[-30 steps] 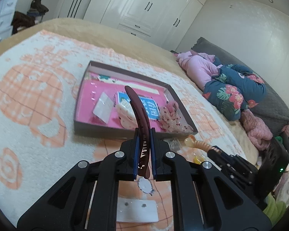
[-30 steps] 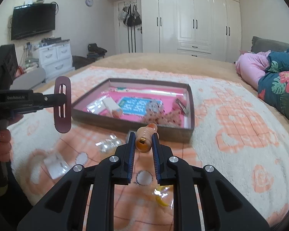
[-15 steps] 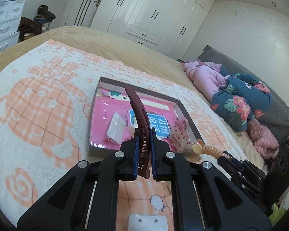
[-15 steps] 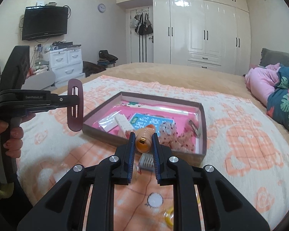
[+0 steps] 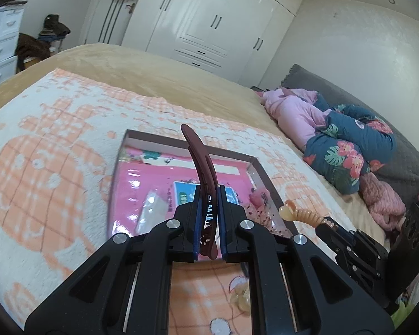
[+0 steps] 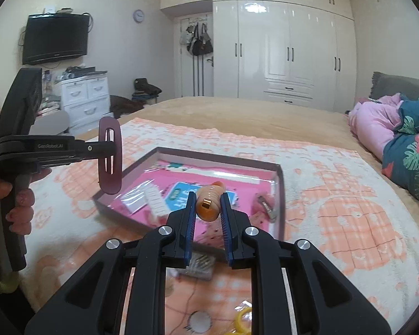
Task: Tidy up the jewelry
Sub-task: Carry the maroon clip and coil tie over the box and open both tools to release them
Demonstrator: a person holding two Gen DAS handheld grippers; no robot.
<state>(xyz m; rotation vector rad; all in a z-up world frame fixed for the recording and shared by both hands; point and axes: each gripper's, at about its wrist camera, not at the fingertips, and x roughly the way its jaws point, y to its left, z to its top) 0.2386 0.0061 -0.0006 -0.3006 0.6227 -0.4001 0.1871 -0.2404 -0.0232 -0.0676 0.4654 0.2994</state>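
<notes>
L gripper: closed narrow on a dark red hair clip, held on edge, teeth showing between the jaws; clip tip arcs up and fwd over the box.
R gripper: clamped on an orange ribbed clip w/ a small gold band; clip sticks out fwd of the jaws.
Under R gripper: small clear packet and a yellow ring lying loose on the blanket, not yet sorted.
Under L gripper: pale yellowish piece on the blanket, blurred, can't tell what.
Just ahead of both: shallow box w/ pink lining, on the bed. Inside: blue card, white packets, a metal clip at the R wall, pink dotted fabric piece at the near R corner.
Across views: R gripper w/ orange clip shows to the R of L gripper, near the box's R corner; L gripper w/ red clip hangs L of the box in the R view.
Far: pillows, wardrobe, TV.
Step, my read: both clips picked, carry-to-box in hand; neither is inside yet.
Next: bring each gripper over a free pink patch, lower close to the lining, then open. Red clip is long, so lay it flat along the L side. Keep the 2 grippers apart over the box; mind the rim.
</notes>
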